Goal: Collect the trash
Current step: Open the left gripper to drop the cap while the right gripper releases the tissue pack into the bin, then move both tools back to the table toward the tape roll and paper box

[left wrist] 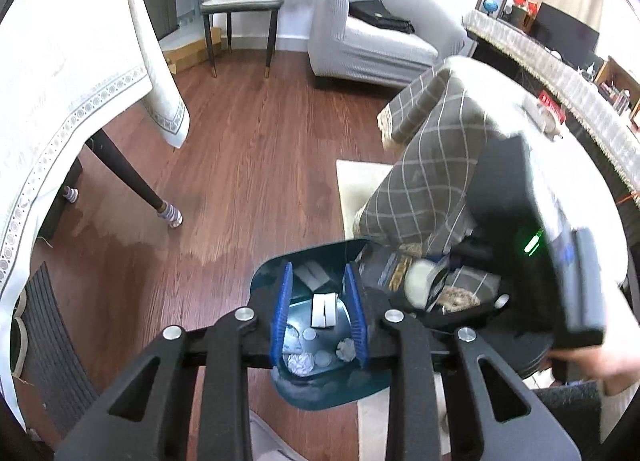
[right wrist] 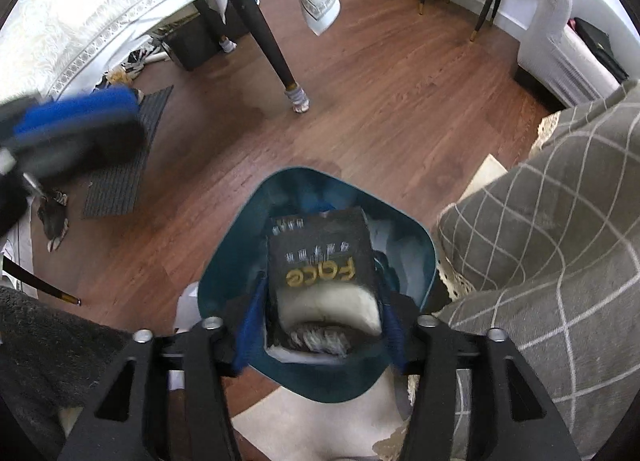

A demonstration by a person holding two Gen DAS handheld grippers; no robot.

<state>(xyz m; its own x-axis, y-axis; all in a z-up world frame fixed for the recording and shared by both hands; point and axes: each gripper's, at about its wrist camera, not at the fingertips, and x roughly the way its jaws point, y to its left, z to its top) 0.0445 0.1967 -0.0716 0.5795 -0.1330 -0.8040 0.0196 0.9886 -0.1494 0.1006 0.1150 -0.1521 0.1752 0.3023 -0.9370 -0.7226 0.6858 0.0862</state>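
Right gripper [right wrist: 316,317] over the teal bin [right wrist: 424,261], black tissue pack [right wrist: 320,257] with gold lettering sitting between the blue pads. Contact hard to read: pad on one side close against the pack, a sliver of gap possible on the other. Cannot tell whether clamped or just let go. Pack already inside the rim outline, tissue end toward the camera.

Left gripper [left wrist: 318,313] above the same bin [left wrist: 264,273], nothing between the jaws, pads narrowed with an empty gap.

Risks, judged only:
- Pack nearly as wide as the bin mouth on this side; tilted drop could hang on the rim or tip out onto the floor [right wrist: 380,101].
- Both grippers crowded over one opening; collision between them likely if either swings.
- Plaid cushion [right wrist: 560,221] just beside the bin; bump could shove the bin.

Contents seen through the left wrist view: small white box [left wrist: 323,311], crumpled paper balls [left wrist: 300,363], a few round pale discs [left wrist: 309,335], flat white sheets deeper in. Bin partly filled, room left for the pack.
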